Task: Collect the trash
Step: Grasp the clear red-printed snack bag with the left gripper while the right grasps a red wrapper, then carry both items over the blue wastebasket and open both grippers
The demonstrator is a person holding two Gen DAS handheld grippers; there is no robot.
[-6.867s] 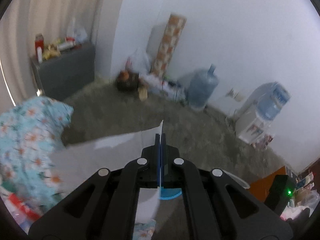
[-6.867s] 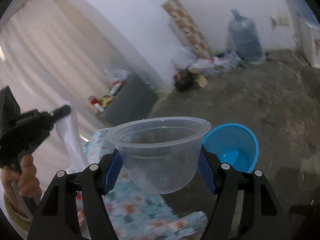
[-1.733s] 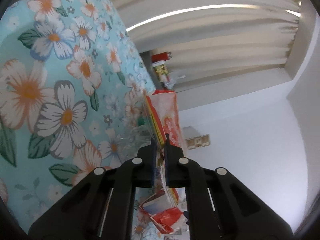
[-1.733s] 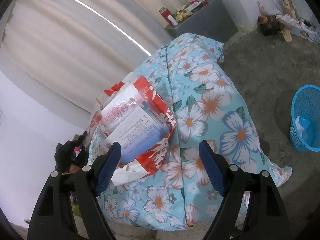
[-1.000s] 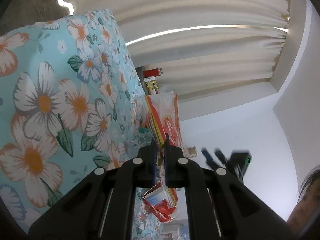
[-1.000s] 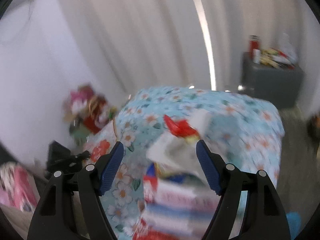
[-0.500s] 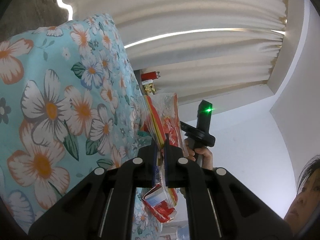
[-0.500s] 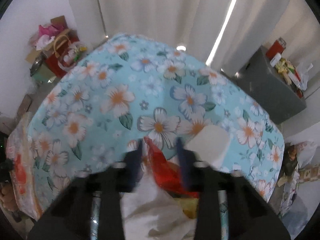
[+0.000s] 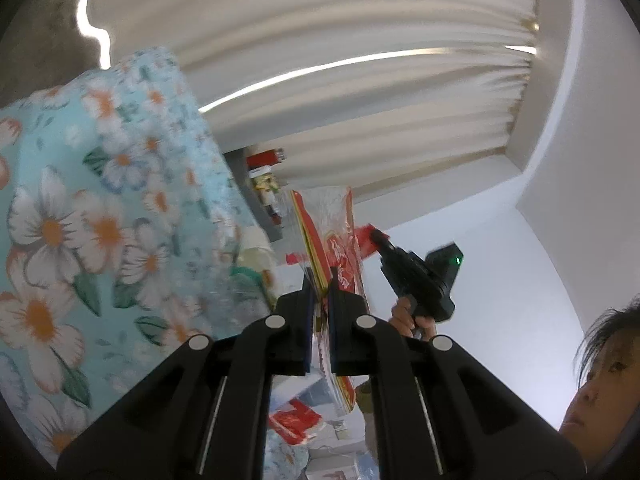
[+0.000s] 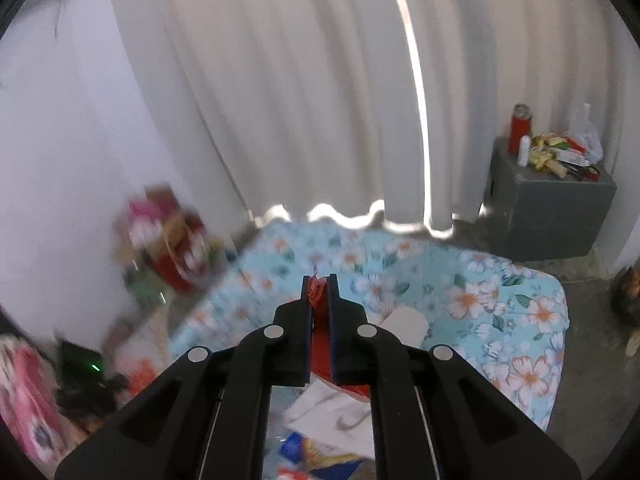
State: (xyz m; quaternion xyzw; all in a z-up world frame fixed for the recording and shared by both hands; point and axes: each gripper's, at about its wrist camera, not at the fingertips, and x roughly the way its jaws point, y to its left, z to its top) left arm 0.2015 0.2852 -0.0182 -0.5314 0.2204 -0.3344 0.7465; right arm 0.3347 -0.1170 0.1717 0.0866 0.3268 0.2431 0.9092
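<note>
- My left gripper point(image 9: 319, 280) is clamped on the edge of the bag point(image 9: 340, 232), a red and clear plastic one that stands up past the fingertips.
- My right gripper point(image 10: 319, 280) is clenched on a red strip of the same bag point(image 10: 320, 336); the red plastic fills the slit between the pads.
- Bag sits over the bed point(image 10: 500, 304), the one with the blue floral cover, at its near edge; the bag hangs between both grippers.
- Below the right gripper, white paper point(image 10: 332, 416) and coloured wrappers show in the bag mouth.
- A white box point(image 10: 404, 322) lies on the bed just right of the bag.
- Grey cabinet point(image 10: 548, 216) with bottles stands beyond the bed, by the curtain point(image 10: 300, 80).
</note>
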